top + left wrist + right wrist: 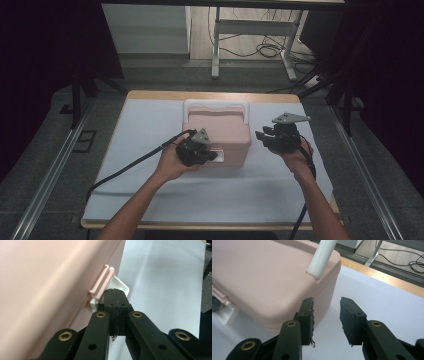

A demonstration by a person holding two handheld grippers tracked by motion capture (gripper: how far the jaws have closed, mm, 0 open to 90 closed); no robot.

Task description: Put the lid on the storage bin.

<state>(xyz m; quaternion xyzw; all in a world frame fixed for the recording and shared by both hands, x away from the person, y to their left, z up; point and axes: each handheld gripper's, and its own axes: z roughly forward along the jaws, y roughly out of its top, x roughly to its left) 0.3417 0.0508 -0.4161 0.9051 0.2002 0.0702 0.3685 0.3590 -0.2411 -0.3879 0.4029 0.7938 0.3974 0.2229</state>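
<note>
A pink lidded box [222, 131] with a white carry handle [216, 103] stands in the middle of the white mat. My left gripper [212, 156] sits at the box's near side, its jaws shut together with nothing between them. In the left gripper view its tips [115, 293] rest against the white latch [120, 285] under the pink lid edge [50, 277]. My right gripper [261, 136] hovers just right of the box, open. In the right gripper view its pads [327, 312] stand apart beside the box's corner [287, 290], empty, with the handle [323, 257] above.
The white mat [200, 195] covers a wooden table whose far edge [215, 95] shows behind the box. Dark curtains hang at both sides. A desk frame and floor cables [270, 50] lie beyond the table.
</note>
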